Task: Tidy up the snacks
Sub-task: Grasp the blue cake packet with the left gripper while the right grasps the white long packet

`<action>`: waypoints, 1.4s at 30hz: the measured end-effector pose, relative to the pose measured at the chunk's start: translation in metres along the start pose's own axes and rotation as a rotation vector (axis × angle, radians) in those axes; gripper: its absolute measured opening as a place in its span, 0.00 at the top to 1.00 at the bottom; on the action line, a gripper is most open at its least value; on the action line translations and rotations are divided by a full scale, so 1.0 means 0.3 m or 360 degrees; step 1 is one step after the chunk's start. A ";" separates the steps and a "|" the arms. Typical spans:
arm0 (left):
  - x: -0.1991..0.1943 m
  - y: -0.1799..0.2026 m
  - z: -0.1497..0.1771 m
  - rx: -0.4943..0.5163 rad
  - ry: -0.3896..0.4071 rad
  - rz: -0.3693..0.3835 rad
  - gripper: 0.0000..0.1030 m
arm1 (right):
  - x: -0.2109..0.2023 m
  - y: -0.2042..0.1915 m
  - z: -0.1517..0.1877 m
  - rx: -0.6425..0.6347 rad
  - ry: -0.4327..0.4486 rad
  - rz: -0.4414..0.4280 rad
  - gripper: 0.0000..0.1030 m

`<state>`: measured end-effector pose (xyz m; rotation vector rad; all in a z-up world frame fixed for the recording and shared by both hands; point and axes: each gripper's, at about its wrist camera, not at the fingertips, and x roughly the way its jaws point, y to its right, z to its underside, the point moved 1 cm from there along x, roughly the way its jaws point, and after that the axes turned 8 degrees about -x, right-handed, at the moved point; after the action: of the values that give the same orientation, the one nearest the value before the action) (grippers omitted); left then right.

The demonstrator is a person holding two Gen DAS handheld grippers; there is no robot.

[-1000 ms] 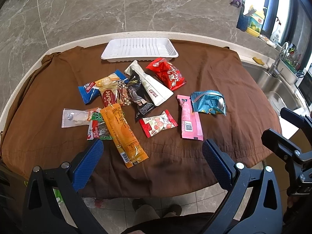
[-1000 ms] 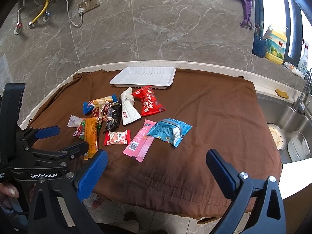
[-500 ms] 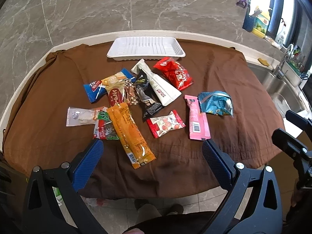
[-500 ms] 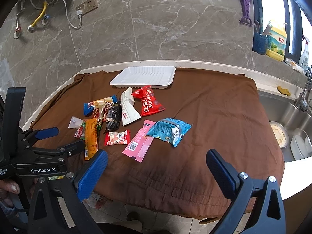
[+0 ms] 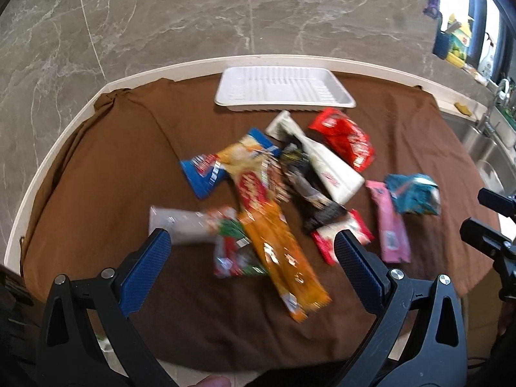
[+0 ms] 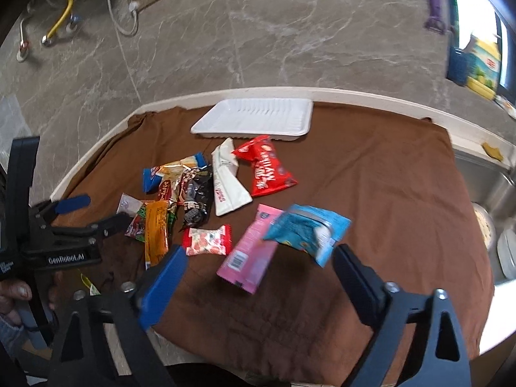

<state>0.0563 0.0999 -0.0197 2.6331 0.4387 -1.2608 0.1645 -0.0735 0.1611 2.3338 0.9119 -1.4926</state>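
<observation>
Several snack packets lie in a loose pile on a brown cloth (image 5: 106, 174). A long orange packet (image 5: 283, 258) is nearest my left gripper (image 5: 251, 258), which is open and empty above the pile's near edge. A pink bar (image 6: 250, 251) and a blue bag (image 6: 306, 230) lie just ahead of my right gripper (image 6: 258, 277), also open and empty. A red bag (image 6: 264, 166), a white packet (image 6: 227, 180) and a small red-and-white candy packet (image 6: 208, 241) lie between them. An empty white tray (image 5: 283, 88) sits behind the pile; it also shows in the right wrist view (image 6: 258, 119).
The cloth covers a counter against a grey marble wall. A steel sink (image 6: 493, 222) with dishes lies to the right. Bottles (image 6: 483, 64) stand on the sill at far right. The left gripper's body (image 6: 58, 235) shows at left in the right wrist view.
Both grippers have moved forward and down toward the snacks, which now look larger. The frames are blurred by motion. No packet has moved.
</observation>
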 end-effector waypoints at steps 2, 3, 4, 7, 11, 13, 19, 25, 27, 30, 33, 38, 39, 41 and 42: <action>0.051 -0.051 -0.053 -0.0007 -0.0012 -0.0015 0.00 | 0.058 -0.022 -0.041 -0.0037 -0.0036 -0.0004 0.24; 0.071 -0.068 -0.072 -0.0007 -0.0015 -0.0014 0.00 | 0.081 -0.030 -0.057 -0.0052 -0.0049 -0.0008 0.26; 0.098 -0.090 -0.098 -0.0005 -0.0016 -0.0016 0.00 | 0.112 -0.039 -0.080 -0.0069 -0.0067 -0.0014 0.30; 0.176 -0.144 -0.165 0.0018 -0.0044 -0.0045 0.00 | 0.201 -0.057 -0.140 -0.0105 -0.0110 -0.0011 0.32; 0.279 -0.189 -0.235 0.0063 -0.0100 -0.0037 0.00 | 0.306 -0.067 -0.200 -0.0100 -0.0162 -0.0015 0.33; 0.331 -0.205 -0.260 0.0091 -0.0118 -0.0041 0.00 | 0.349 -0.074 -0.221 -0.0113 -0.0184 -0.0016 0.33; 0.476 -0.218 -0.307 0.0214 -0.0176 -0.0028 0.00 | 0.478 -0.099 -0.264 -0.0162 -0.0264 0.0019 0.33; 0.577 -0.192 -0.335 0.0363 -0.0202 -0.0013 0.00 | 0.570 -0.103 -0.272 -0.0178 -0.0357 0.0021 0.33; 0.606 -0.180 -0.346 0.0419 -0.0213 0.0004 0.00 | 0.587 -0.104 -0.270 -0.0187 -0.0378 0.0024 0.36; 0.635 -0.161 -0.353 0.0500 -0.0221 0.0016 0.00 | 0.616 -0.111 -0.270 -0.0222 -0.0413 0.0017 0.45; 0.674 -0.136 -0.356 0.0602 -0.0237 0.0002 0.00 | 0.639 -0.118 -0.267 -0.0263 -0.0443 0.0049 0.53; 0.750 -0.108 -0.355 0.0714 -0.0287 0.0014 0.00 | 0.653 -0.113 -0.265 -0.0273 -0.0450 0.0044 0.57; 0.762 -0.105 -0.353 0.0724 -0.0289 0.0013 0.00 | 0.654 -0.113 -0.265 -0.0274 -0.0451 0.0046 0.57; 0.786 -0.109 -0.361 0.0699 -0.0304 0.0059 0.00 | 0.662 -0.108 -0.265 -0.0269 -0.0456 0.0052 0.58; 0.797 -0.116 -0.366 0.0674 -0.0319 0.0087 0.00 | 0.663 -0.108 -0.264 -0.0262 -0.0455 0.0050 0.59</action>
<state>0.2663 0.2082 -0.1401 2.7764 0.0698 -1.7418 0.2608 0.0666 0.0271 1.9483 0.8802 -1.6181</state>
